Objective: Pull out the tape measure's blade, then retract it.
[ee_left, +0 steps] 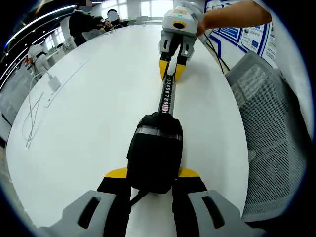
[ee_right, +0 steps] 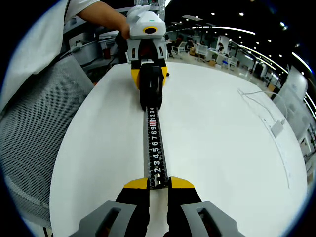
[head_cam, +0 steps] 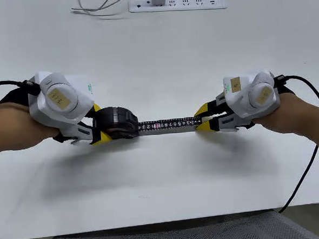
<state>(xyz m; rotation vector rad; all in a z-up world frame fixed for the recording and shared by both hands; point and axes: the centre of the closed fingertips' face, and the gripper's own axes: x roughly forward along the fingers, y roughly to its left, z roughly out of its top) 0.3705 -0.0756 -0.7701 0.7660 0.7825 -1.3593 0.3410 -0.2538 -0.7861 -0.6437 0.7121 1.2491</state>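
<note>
Head view: observing the tape measure (head_cam: 115,122) near the front of the white table (head_cam: 156,60), whether resting on it or held just over it not being clear. Gripping its black case across the sides with the left tool (head_cam: 99,123), jaws closed firmly on it. Pinching the blade (head_cam: 168,124) end with the right tool (head_cam: 203,118), jaws nearly shut. Noting the blade partly drawn, running straight between the 2 tools. Judging the case rigid and fairly weighty, suiting a side grip. Judging the blade thin, springy, liable to kink or slip, so favouring a hold at its very end and easing back slowly.
</note>
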